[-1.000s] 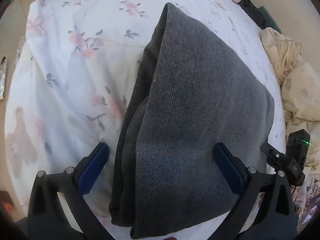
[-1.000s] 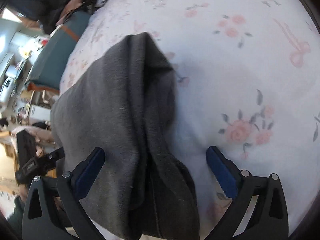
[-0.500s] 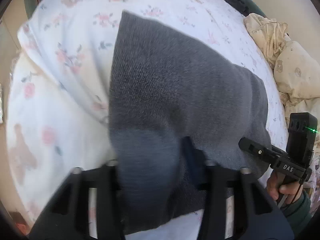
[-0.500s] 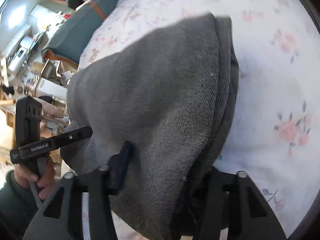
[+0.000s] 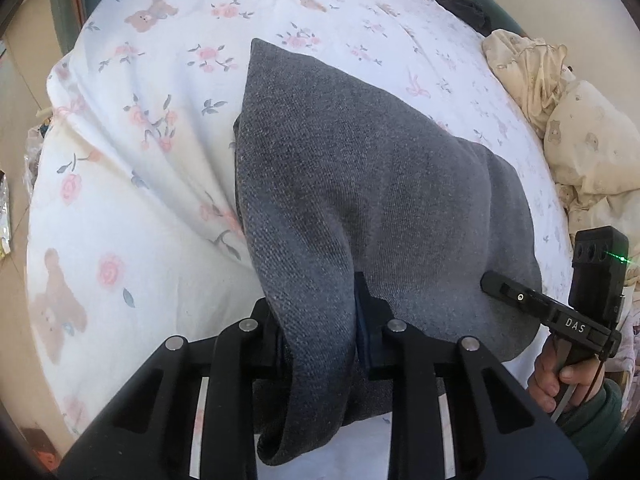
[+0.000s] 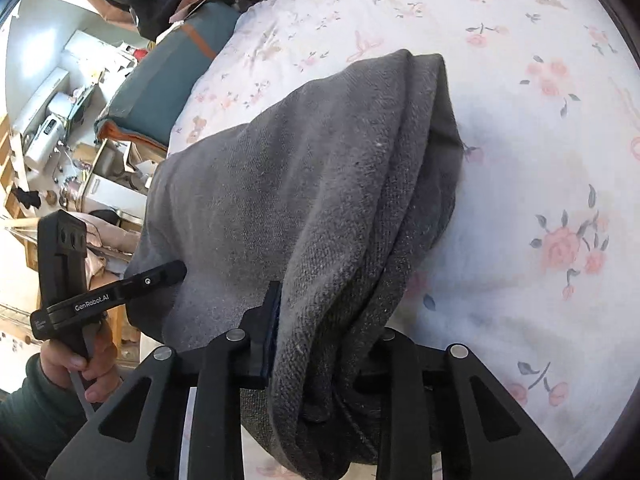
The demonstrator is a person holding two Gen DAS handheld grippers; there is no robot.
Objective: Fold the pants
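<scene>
**Both grippers clamp the near edge of grey pants on a flowered bed**

Thick grey pants (image 5: 360, 184) of coarse knit, already doubled over on themselves, fill the foreground of both wrist views, their layered edges stacked like a closed book along one side. Nearest the left wrist camera, a bunched fold of the cloth rises between the dark pads of the left gripper (image 5: 320, 320), whose jaws have just been closing and now pinch that fold; a loose tail of fabric hangs below the pads toward the camera. In the right wrist view the right gripper (image 6: 324, 328) has likewise just been closing, and its pads press on the thick stacked edge of the pants (image 6: 304, 184), with several layers squeezed between them.

Each gripper holds a different near corner of the garment: from the left wrist camera the right gripper (image 5: 504, 292) shows at the pants' right edge, held by a hand (image 5: 560, 376) in a dark green sleeve; from the right wrist camera the left gripper (image 6: 160, 276) reaches in at the pants' left edge, held by the other hand (image 6: 88, 364).

Beyond the grippers the pants slope away and down to lie on the white bedsheet (image 5: 120, 200) printed with pink roses and brown bears, their far end tapering to a narrow fold. Past the pants, to their right, a crumpled cream quilt (image 5: 568, 128) is heaped at the bed's edge. A teal cushion (image 6: 160, 80) lies off the bed's far left corner, with cluttered shelves behind it.
</scene>
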